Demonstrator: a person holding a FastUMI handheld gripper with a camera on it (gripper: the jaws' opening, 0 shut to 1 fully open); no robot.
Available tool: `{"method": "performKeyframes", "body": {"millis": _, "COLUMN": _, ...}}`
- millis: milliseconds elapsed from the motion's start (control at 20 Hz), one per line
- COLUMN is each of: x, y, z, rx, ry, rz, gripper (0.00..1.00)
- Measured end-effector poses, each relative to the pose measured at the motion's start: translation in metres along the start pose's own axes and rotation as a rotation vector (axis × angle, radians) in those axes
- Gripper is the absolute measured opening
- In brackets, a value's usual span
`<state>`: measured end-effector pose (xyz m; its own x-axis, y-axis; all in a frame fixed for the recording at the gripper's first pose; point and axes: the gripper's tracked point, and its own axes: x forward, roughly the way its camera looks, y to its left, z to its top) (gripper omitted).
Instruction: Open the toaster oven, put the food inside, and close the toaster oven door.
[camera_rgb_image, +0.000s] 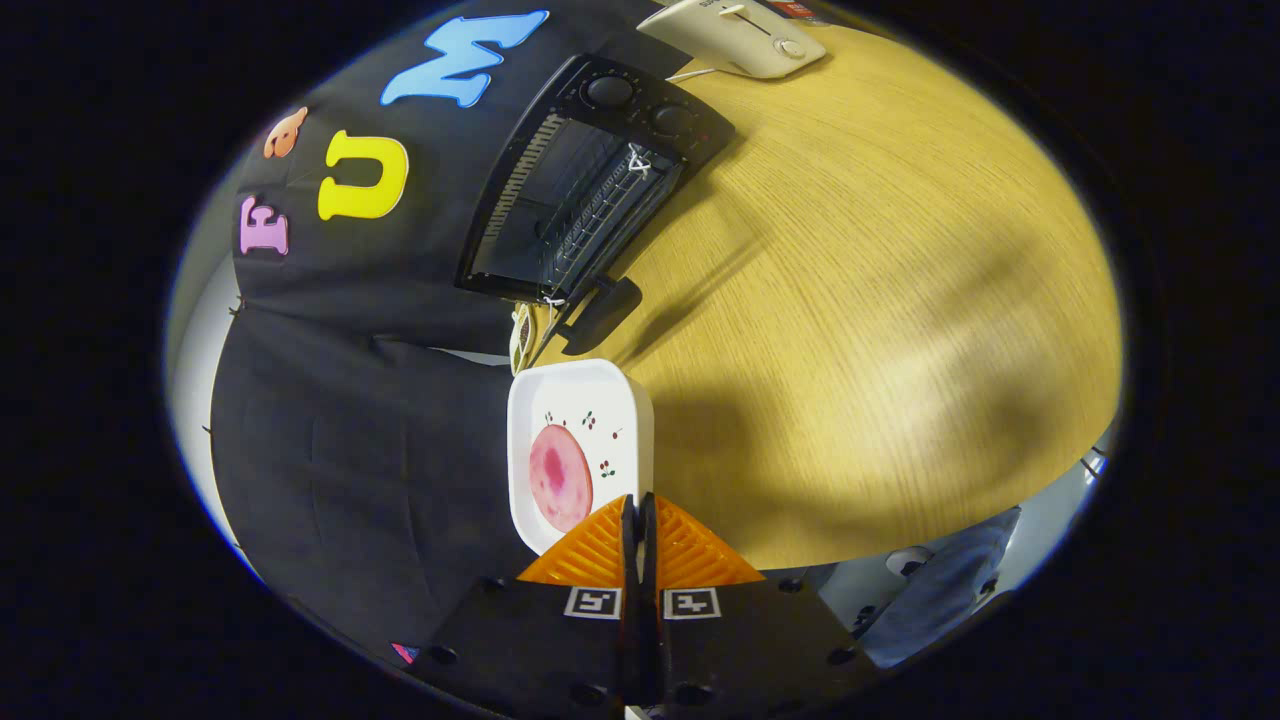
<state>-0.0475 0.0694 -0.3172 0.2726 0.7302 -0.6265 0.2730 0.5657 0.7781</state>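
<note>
Toaster oven (585, 195): seen in the gripper view standing on the wooden surface (880, 300) well beyond the jaws, against the black cloth wall, its glass door closed and two knobs at one end.
Food: a round pink slice (560, 478) is laid on a white square plate (580, 400), just ahead of the jaws.
Plate: set at the edge of the surface, between the jaws and the toaster oven.
Gripper (640, 510): jaws are pressed together, their tips at the plate's near rim; whether the rim is pinched cannot be told.
Pale appliance (735, 35): placed beyond the toaster oven.
</note>
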Motion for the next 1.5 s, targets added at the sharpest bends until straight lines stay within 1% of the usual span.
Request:
{"method": "performKeyframes", "body": {"millis": 150, "x": 0.004, "y": 0.001, "z": 0.003, "rx": 0.025, "ry": -0.052, "rz": 0.015, "gripper": 0.02}}
{"method": "performKeyframes", "body": {"millis": 300, "x": 0.005, "y": 0.002, "z": 0.003, "rx": 0.089, "ry": -0.129, "rz": 0.030, "gripper": 0.02}}
{"method": "performKeyframes", "body": {"millis": 500, "x": 0.001, "y": -0.002, "z": 0.014, "rx": 0.150, "ry": -0.262, "rz": 0.010, "gripper": 0.02}}
{"method": "performKeyframes", "body": {"millis": 600, "x": 0.011, "y": -0.008, "z": 0.033, "rx": 0.202, "ry": -0.315, "rz": 0.003, "gripper": 0.02}}
{"method": "performKeyframes", "body": {"millis": 750, "x": 0.039, "y": 0.001, "z": 0.063, "rx": 0.272, "ry": -0.361, "rz": 0.001, "gripper": 0.01}}
{"method": "performKeyframes", "body": {"millis": 900, "x": 0.051, "y": 0.001, "z": 0.081, "rx": 0.329, "ry": -0.416, "rz": -0.020, "gripper": 0.01}}
{"method": "performKeyframes", "body": {"millis": 1100, "x": 0.069, "y": 0.009, "z": 0.107, "rx": 0.414, "ry": -0.463, "rz": 0.012, "gripper": 0.01}}
{"method": "performKeyframes", "body": {"millis": 1500, "x": 0.100, "y": 0.006, "z": 0.146, "rx": 0.516, "ry": -0.590, "rz": 0.003, "gripper": 0.02}}
